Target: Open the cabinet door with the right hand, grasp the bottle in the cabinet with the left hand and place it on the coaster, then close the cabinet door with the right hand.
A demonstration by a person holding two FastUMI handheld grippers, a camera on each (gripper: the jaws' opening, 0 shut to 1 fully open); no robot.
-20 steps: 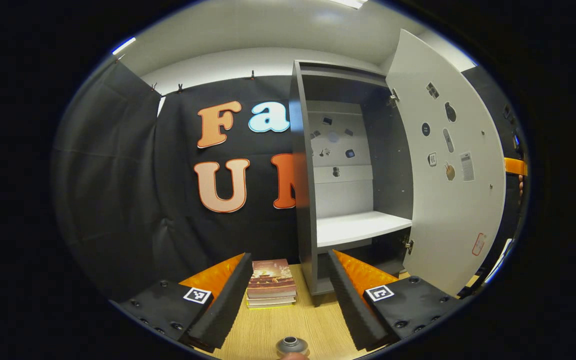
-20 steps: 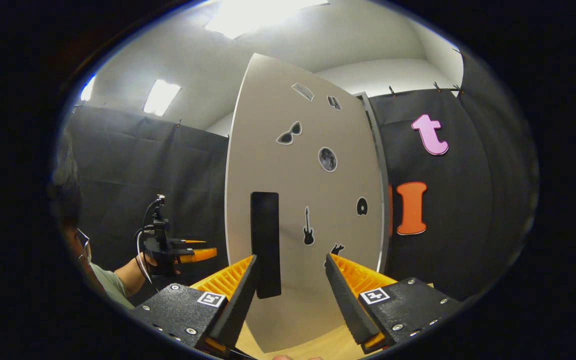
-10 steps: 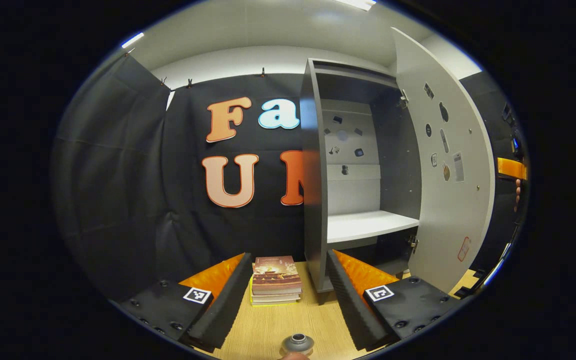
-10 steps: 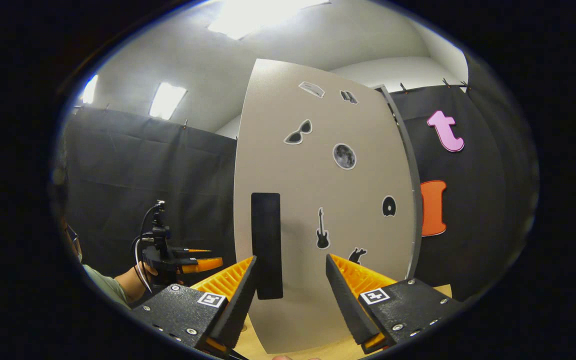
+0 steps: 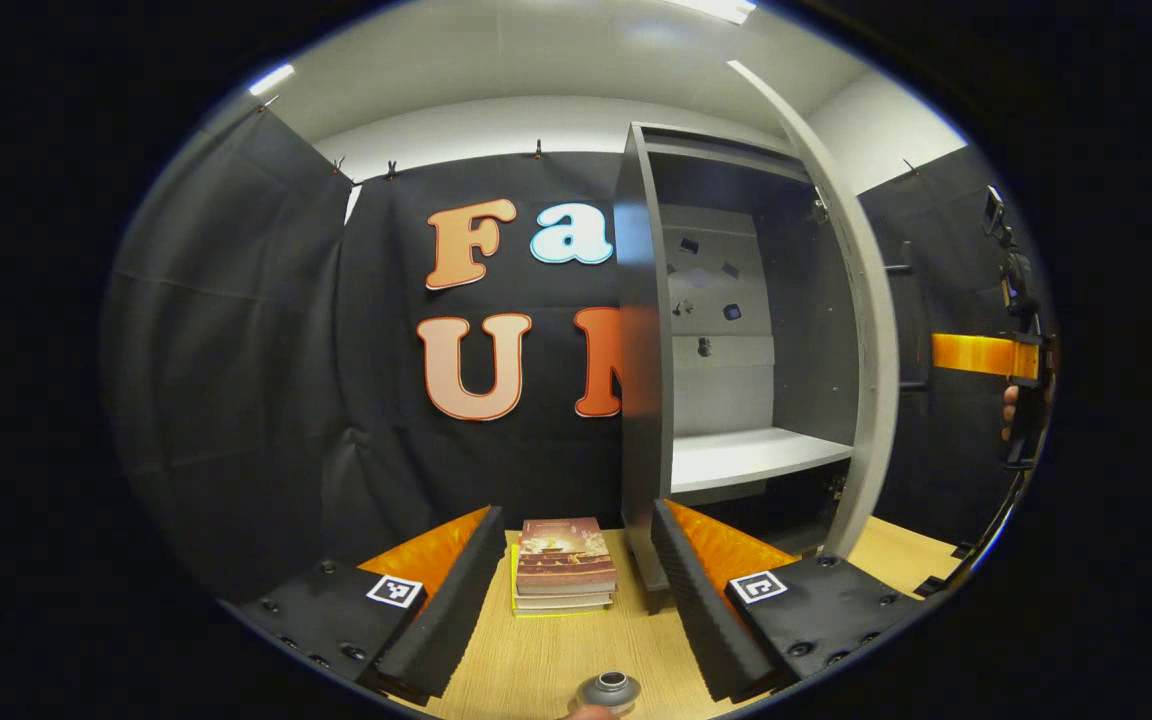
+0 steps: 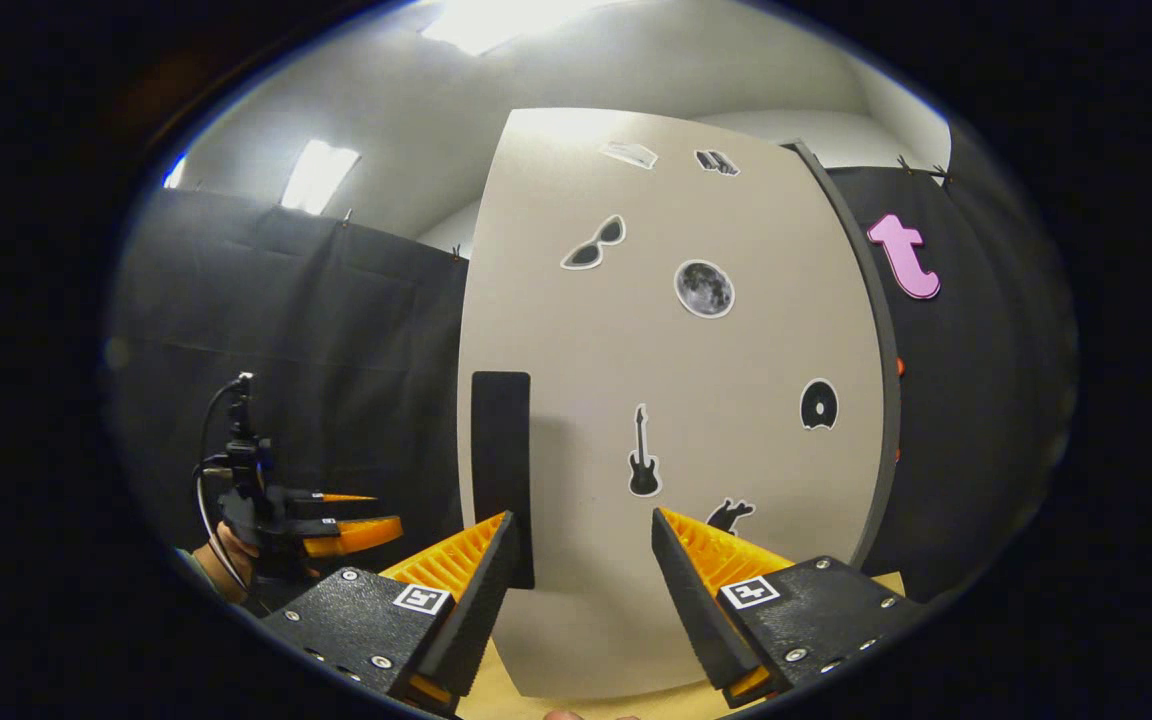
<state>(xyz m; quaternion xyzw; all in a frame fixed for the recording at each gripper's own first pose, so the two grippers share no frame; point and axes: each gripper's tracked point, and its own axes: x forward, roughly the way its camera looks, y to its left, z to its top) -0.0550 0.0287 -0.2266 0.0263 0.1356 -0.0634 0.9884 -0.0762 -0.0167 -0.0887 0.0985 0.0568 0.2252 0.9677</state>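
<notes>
The grey cabinet (image 5: 641, 350) stands open on the wooden table, its white shelf (image 5: 751, 455) bare. Its door (image 5: 871, 330) shows nearly edge-on in the left gripper view. In the right gripper view the door's pale outer face (image 6: 676, 400) with stickers stands close in front of my right gripper (image 6: 582, 516). That gripper is open, its left finger just below the black handle (image 6: 502, 470). My left gripper (image 5: 576, 510) is open and holds nothing. The bottle's grey round top (image 5: 609, 690) shows at the bottom edge, below the fingers.
A stack of books (image 5: 564, 565) lies on the table (image 5: 536, 660) left of the cabinet's foot. The right gripper (image 5: 986, 355) and its hand show beyond the door. The left gripper (image 6: 336, 520) and its hand hover at the door's left.
The door has swung toward the cabinet: its inner face showed in the left gripper view, now only its edge. The right gripper has followed the door's outer face.
</notes>
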